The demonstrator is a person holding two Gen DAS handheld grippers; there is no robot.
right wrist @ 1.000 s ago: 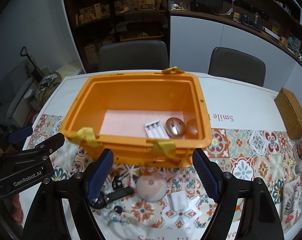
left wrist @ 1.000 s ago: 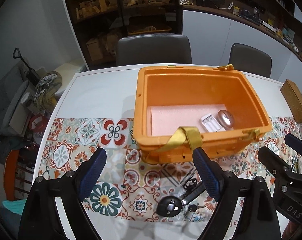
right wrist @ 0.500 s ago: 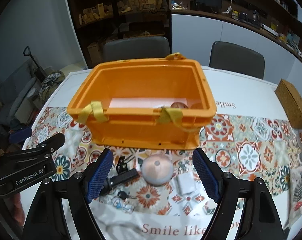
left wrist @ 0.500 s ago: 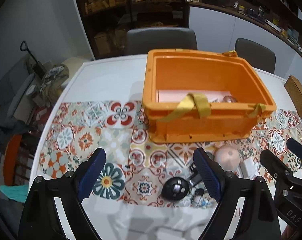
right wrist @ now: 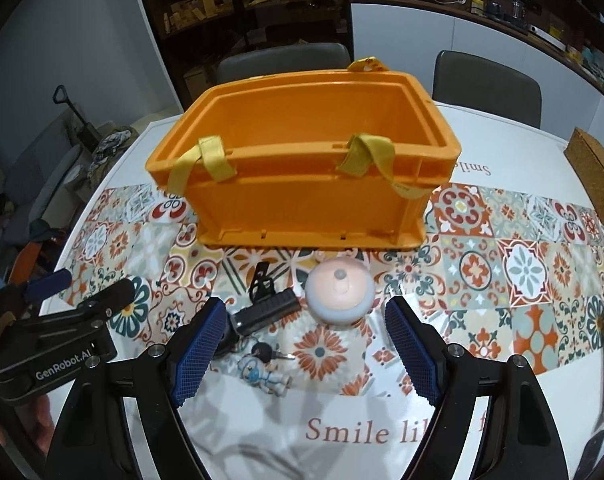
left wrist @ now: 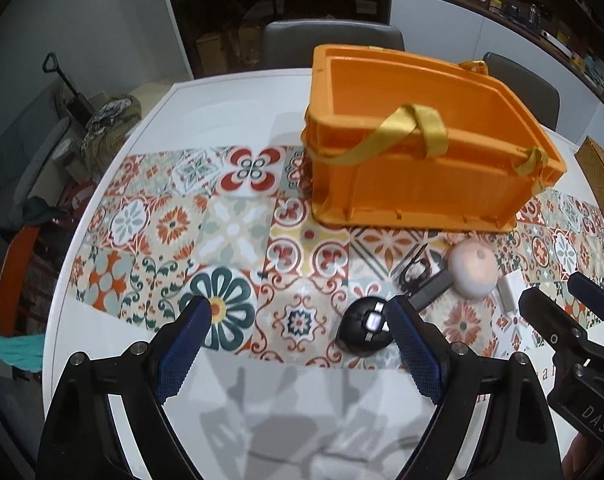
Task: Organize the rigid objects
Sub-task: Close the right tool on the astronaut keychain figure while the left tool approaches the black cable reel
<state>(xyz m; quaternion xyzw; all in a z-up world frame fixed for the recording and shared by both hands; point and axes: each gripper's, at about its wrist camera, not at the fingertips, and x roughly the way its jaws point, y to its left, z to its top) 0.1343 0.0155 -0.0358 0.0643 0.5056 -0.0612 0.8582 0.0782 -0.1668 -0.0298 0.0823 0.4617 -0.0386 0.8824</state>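
An orange crate (left wrist: 421, 184) (right wrist: 309, 196) with yellow straps stands on the patterned table runner; its inside is hidden from this low angle. In front of it lie a pink dome (left wrist: 473, 274) (right wrist: 339, 292), a black clip tool (left wrist: 425, 288) (right wrist: 266, 312), a round black object (left wrist: 363, 332) and a small keychain figure (right wrist: 262, 374). My left gripper (left wrist: 298, 312) hangs open over the runner, and the round black object sits by its right finger. My right gripper (right wrist: 305, 312) is open, with the pink dome just beyond the gap between its fingers.
A cork block (right wrist: 593, 176) lies at the table's right edge. A small white block (left wrist: 513, 292) rests right of the dome. Two chairs (right wrist: 282, 60) stand behind the table, with shelves beyond. The table's near part is bare white with printed lettering (right wrist: 349, 432).
Both grippers have sunk and drawn back from above the crate toward the table. The crate's contents have dropped out of sight, and the loose items now lie close before the fingers.
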